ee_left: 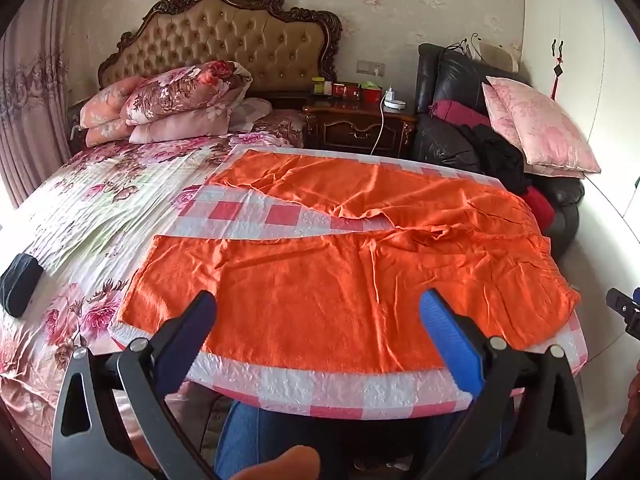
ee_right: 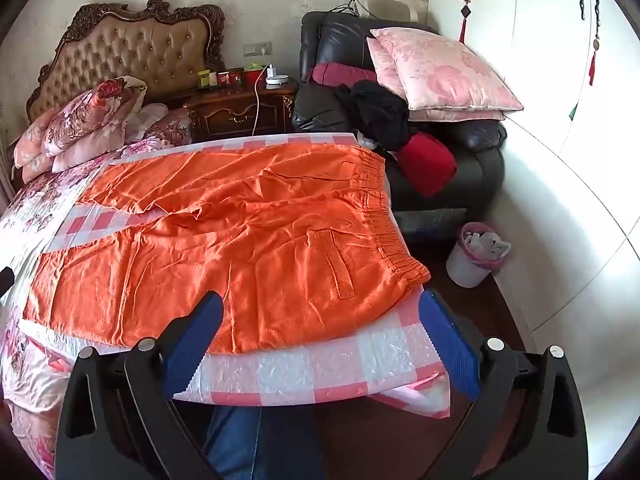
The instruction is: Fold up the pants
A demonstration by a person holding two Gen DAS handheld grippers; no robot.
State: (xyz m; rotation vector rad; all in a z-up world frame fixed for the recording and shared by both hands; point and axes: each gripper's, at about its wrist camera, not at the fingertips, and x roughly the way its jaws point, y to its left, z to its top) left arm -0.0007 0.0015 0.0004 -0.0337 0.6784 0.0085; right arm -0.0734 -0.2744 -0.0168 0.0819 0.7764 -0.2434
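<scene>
Orange pants point(ee_left: 340, 276) are lying spread flat on the pink checked cloth point(ee_left: 320, 390) over the bed point(ee_left: 92, 208), legs pointing left, waistband right. The left tool point(ee_left: 316, 304) is hovering wide above the near leg, gripping nothing; the right tool point(ee_right: 320, 304) is gaping wide near the waistband, empty too.

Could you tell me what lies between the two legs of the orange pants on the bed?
Only a bare wedge of the checked pad shows between the legs of the pants, seen in both wrist views.

Home bedroom: bed point(ee_left: 100, 216) w/ tufted headboard point(ee_left: 224, 40), nightstand point(ee_left: 356, 128).
</scene>
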